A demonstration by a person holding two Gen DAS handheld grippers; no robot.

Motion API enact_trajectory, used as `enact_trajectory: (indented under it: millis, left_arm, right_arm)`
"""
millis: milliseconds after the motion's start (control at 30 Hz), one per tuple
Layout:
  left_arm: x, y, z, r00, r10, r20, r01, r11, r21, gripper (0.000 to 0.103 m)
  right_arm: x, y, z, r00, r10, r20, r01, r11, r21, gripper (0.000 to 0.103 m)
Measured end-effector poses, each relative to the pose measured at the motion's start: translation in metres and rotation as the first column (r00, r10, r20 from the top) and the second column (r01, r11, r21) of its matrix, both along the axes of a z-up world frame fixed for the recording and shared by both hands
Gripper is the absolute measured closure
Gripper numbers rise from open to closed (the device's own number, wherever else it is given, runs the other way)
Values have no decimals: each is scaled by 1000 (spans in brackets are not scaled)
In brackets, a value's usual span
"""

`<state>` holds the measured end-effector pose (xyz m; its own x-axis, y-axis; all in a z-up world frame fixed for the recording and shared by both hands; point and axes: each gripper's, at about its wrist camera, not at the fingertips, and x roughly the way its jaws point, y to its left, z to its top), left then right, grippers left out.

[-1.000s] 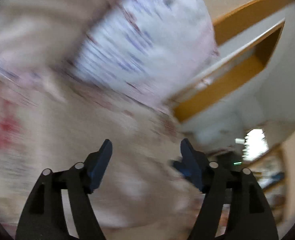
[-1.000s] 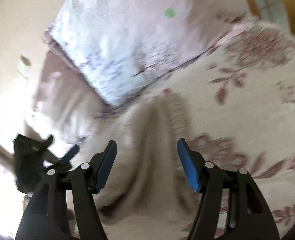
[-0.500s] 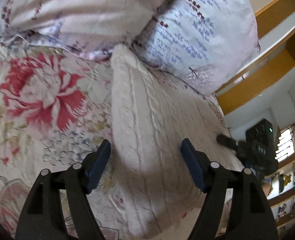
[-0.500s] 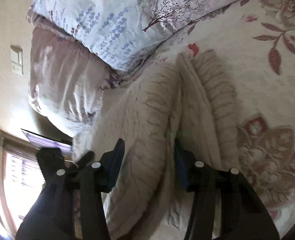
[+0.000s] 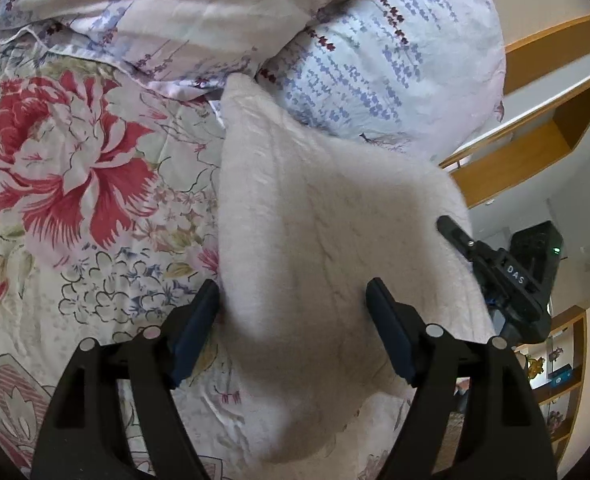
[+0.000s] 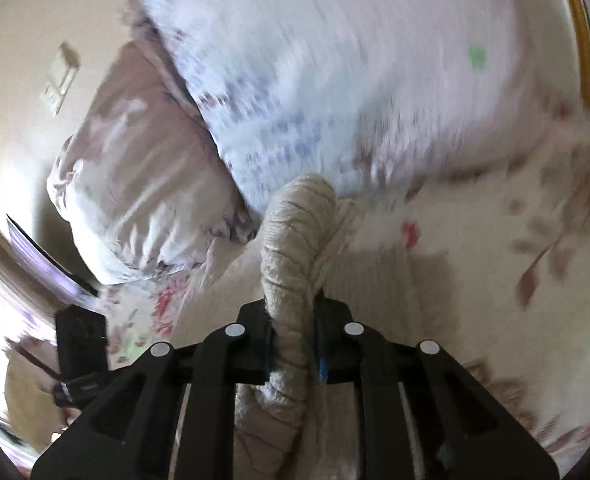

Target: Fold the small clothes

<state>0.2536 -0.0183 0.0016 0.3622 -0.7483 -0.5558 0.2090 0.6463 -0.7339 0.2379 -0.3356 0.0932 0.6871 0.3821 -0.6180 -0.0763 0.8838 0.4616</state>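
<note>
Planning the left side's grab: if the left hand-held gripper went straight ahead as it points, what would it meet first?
Probably the cream knit garment, already between the open left hand-held gripper's jaws; depth is unclear.

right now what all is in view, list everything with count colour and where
knit garment: one, cream, on the bedspread in front of the pillows; one bunched edge raised
bedspread: one, pale with red and pink flowers, under the garment
pillows: two, white with lavender and purple print, behind the garment
wooden headboard shelf: one, orange-brown and white, to the right beyond the pillows in the left wrist view
wall switch: one, pale, on the beige wall in the right wrist view
left gripper: one, black with blue pads, open, fingers either side of the garment, no pad pressing
right gripper: one, black, jaws just closed on the garment's bunched edge
</note>
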Motion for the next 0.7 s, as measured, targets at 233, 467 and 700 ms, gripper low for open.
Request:
enact_trajectory:
  millis: [233, 467, 700]
  left_arm:
    - [-4, -12, 8, 998, -36, 48, 35, 999, 34, 27]
    - [-2, -23, 7, 997, -63, 35, 61, 996, 60, 28]
    - [-11, -19, 21, 998, -56, 30, 54, 997, 51, 29]
  right_arm:
    - [-13, -12, 2, 998, -66, 16, 68, 994, -83, 88]
    - [16, -39, -60, 966, -172, -193, 151, 981, -120, 84]
    - [-31, -72, -32, 964, -218, -154, 231, 970, 73, 45]
